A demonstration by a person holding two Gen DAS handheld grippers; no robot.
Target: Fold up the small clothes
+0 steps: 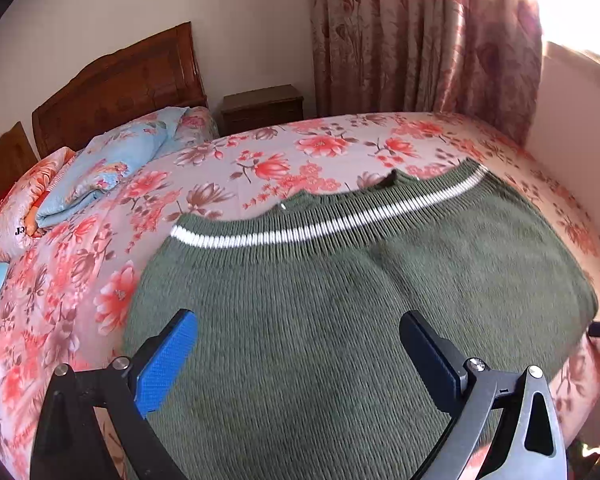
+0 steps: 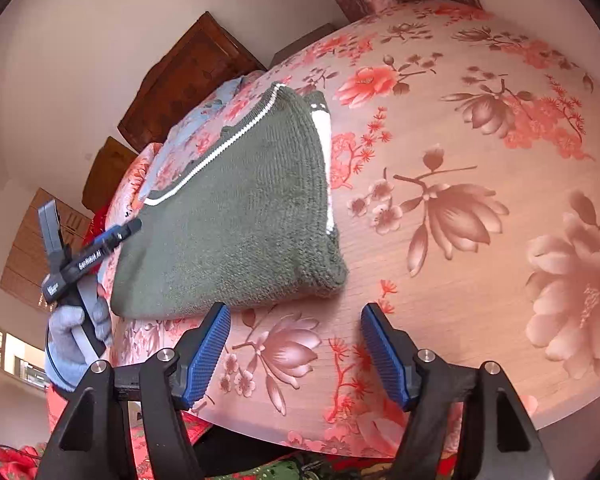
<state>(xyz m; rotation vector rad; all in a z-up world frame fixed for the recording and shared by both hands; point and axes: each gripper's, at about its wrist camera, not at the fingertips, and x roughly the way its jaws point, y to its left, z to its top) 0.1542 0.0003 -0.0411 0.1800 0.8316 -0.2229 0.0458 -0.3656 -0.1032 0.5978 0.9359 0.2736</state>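
Note:
A green knitted sweater (image 1: 340, 300) with a white stripe along its ribbed hem lies folded on the floral bed sheet (image 1: 260, 160). My left gripper (image 1: 300, 344) hovers over the near part of the sweater, open, nothing between its blue pads. In the right wrist view the sweater (image 2: 240, 220) shows as a folded stack with a white-edged layer along its right side. My right gripper (image 2: 296, 328) stands open above the sheet (image 2: 460, 200), just in front of the sweater's near edge. The left gripper (image 2: 92, 216) appears beside the sweater's left edge, held by a gloved hand (image 2: 72, 340).
A folded blue floral quilt (image 1: 100, 176) and pillows (image 1: 16, 208) lie by the wooden headboard (image 1: 120, 88). A dark nightstand (image 1: 262, 108) stands beyond the bed, next to patterned curtains (image 1: 420, 40). The bed's near edge (image 2: 340, 436) runs below my right gripper.

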